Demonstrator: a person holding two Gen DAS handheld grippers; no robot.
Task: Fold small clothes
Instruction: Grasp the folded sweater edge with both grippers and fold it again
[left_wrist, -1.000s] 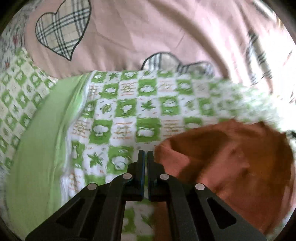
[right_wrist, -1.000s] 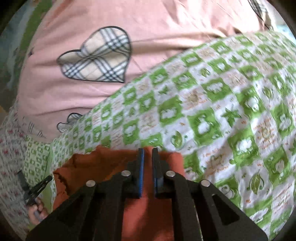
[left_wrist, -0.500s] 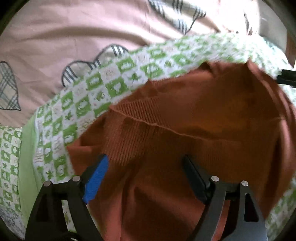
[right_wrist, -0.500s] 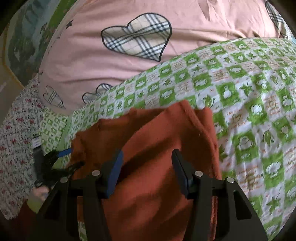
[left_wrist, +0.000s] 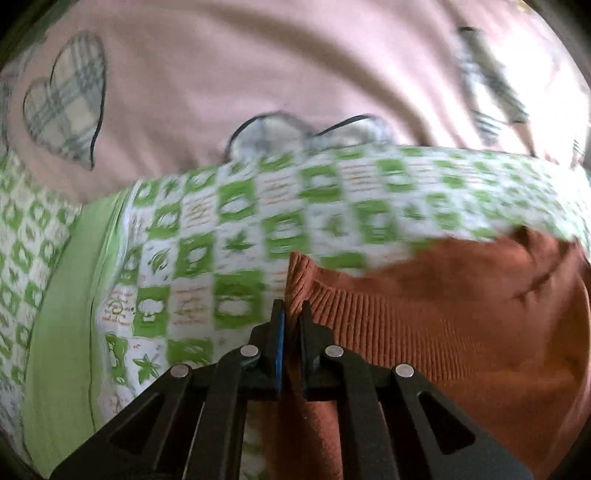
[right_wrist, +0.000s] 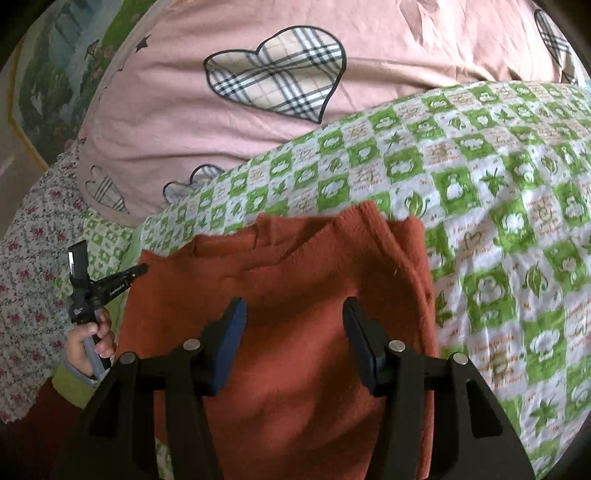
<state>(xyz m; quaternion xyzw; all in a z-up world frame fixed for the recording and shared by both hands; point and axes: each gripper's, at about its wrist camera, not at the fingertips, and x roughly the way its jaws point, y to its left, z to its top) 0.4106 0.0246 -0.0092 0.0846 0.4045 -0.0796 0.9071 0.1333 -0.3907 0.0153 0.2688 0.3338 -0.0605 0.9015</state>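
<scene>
- The sweater (right_wrist: 280, 302), a rust-red knit, was seen lying on the green-checked quilt (right_wrist: 480, 192) of a bed, with a pink cover (right_wrist: 229, 147) beyond it.
- The left tongs (left_wrist: 291, 314) were seen closed together on the ribbed corner of the sweater, at its left edge; the rest of the knit ran off to the right of them in the left view.
- The right tongs (right_wrist: 293, 332) were held apart above the middle of the sweater, cloth below the gap but nothing pressed between the pads.
- In the right view the left tongs (right_wrist: 142, 268) were seen at the sweater's left edge, gripped by a hand (right_wrist: 88, 339).
- The long axis of the sweater was judged to run away from the cameras, toward the pink cover, though the near end was hidden under the tongs.
- The coming move was judged to turn on this: the held corner lay at the left edge, so a fold would be carried rightward across the body, toward the right tongs.
- The left hand was judged the nearer to that edge; the right edge lay just beside the right tongs.
</scene>
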